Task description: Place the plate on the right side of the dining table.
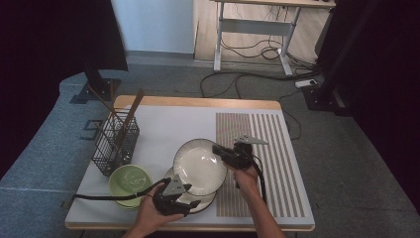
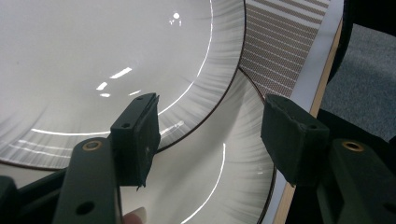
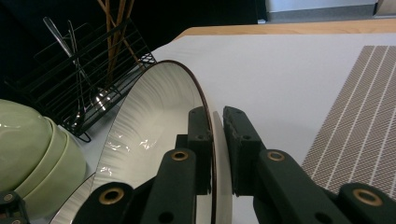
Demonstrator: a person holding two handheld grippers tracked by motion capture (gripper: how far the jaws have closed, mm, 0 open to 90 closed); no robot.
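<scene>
Landmark: a large round white ceramic plate with a thin dark rim, tilted up off the pale surface, near its front middle.
Right gripper: clamped on the right edge of that plate, one jaw on each face of the rim, clearly seen in the right gripper view.
Left gripper: just in front of the plate, jaws standing apart with nothing between them; in the left gripper view its pads hover over the rim.
Second plate: a matching white plate lying flat, partly under the lifted one's front edge.
Green bowls: pale green glazed bowls, stacked, just left of the plate.
Black wire basket: behind and left of the plate, holding wooden chopsticks.
Striped brown woven placemat: right of the plate, bare.
Step in hand: it looks like the top plate is being lifted off the stack, perhaps bound for the placemat.
Next move: probably carry the plate rightward keeping the rim grip firm, since a tilted glazed plate could slip; the left gripper could steady the lower plate.
</scene>
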